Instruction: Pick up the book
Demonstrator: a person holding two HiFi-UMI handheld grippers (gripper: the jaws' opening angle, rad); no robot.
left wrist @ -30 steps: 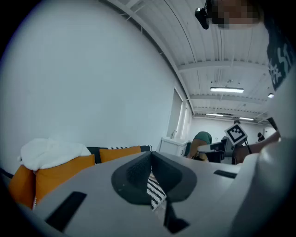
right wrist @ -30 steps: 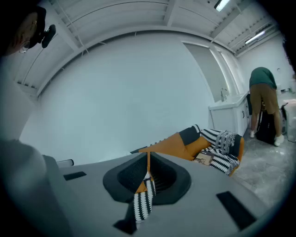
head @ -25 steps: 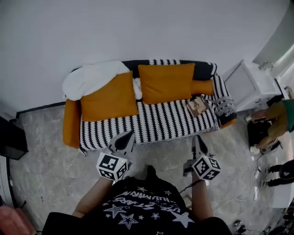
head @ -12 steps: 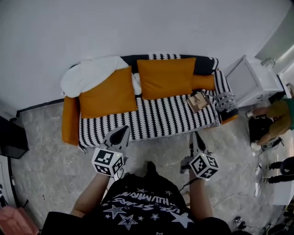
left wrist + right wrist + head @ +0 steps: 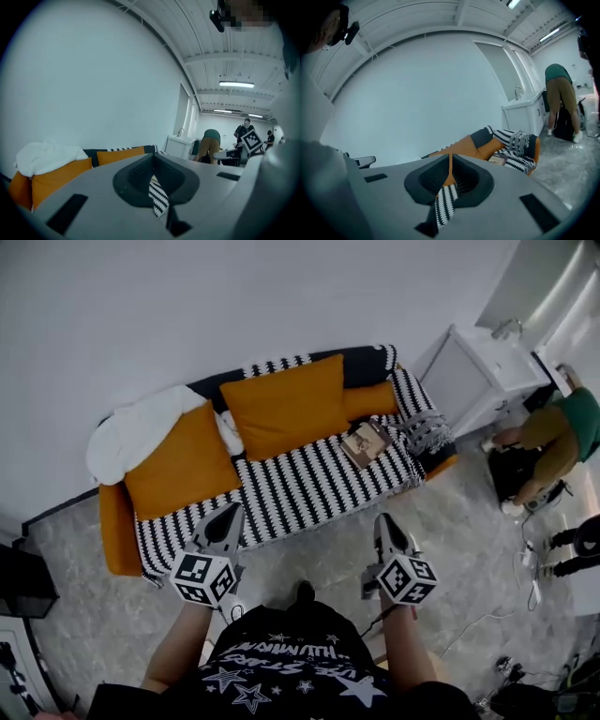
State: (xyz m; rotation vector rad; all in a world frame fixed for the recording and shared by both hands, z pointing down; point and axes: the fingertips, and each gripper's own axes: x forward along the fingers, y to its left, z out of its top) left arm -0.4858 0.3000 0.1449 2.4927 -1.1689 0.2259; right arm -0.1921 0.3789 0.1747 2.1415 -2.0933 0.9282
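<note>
Now book on sofa, well beyond left tongs, right tongs; both pressed together.

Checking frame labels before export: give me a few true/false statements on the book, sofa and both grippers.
1. The book lies on the striped sofa seat, near its right end in the head view. True.
2. The right gripper is clamped on the book. False: it is over the floor in front of the sofa, jaws together on nothing.
3. The left gripper has its jaws together with nothing held. True.
4. The white blanket covers the book. False: the blanket is at the sofa's opposite end, and the book lies uncovered.
</note>
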